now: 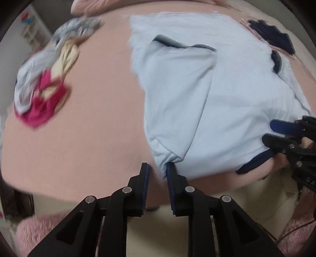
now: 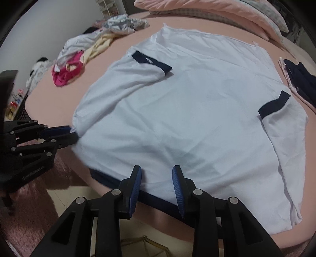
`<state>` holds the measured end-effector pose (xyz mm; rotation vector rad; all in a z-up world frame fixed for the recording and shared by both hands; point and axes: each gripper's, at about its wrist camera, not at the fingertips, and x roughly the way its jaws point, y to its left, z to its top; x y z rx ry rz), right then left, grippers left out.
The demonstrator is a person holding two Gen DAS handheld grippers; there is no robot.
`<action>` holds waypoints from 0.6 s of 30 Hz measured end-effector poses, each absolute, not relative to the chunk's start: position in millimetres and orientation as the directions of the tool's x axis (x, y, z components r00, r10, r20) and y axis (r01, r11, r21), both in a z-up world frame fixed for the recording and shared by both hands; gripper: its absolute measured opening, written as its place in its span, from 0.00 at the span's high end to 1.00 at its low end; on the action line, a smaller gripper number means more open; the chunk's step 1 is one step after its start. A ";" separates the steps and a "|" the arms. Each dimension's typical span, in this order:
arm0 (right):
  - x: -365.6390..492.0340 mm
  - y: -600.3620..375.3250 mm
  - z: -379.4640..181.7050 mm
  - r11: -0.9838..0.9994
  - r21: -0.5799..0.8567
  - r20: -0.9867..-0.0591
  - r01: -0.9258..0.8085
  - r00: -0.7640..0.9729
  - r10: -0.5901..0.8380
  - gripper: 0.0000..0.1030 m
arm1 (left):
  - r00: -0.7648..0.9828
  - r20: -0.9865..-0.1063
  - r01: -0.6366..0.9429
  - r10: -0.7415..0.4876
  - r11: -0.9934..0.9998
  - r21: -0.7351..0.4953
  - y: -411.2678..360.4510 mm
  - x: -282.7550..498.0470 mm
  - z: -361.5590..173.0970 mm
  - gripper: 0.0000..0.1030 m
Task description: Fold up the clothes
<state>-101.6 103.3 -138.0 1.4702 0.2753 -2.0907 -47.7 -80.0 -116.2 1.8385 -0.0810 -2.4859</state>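
Observation:
A white T-shirt (image 2: 177,110) with navy cuffs and a navy collar band (image 2: 156,198) lies flat on the pink bed sheet (image 1: 94,118). One sleeve (image 2: 136,77) is folded in over the body; the other sleeve (image 2: 284,126) lies out at the right. My left gripper (image 1: 158,166) is open at the shirt's shoulder corner (image 1: 165,168), and the bunched fabric touches its right finger. My right gripper (image 2: 157,171) is open over the collar edge, with nothing pinched. Each gripper shows in the other's view: right gripper (image 1: 274,132), left gripper (image 2: 72,133).
A heap of pink, yellow and grey clothes (image 2: 79,65) lies on the bed's left side. A dark navy garment (image 2: 300,81) sits at the right. Pillows and quilts (image 2: 217,13) line the far edge. A pink rug (image 1: 45,229) covers the floor below the bed edge.

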 end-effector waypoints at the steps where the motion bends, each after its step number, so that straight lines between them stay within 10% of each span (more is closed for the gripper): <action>1: -99.8 106.2 -136.5 -0.820 0.142 -0.917 0.554 -0.238 -0.320 0.69 | -0.299 -0.953 0.035 -0.054 -0.998 0.045 -87.3 -45.5 -108.8 0.83; 18: -132.2 120.0 -94.2 -0.848 0.224 -0.867 0.481 -0.298 -0.398 0.68 | -0.334 -0.939 -0.128 0.080 -0.991 -0.039 -75.4 -92.0 -106.3 0.81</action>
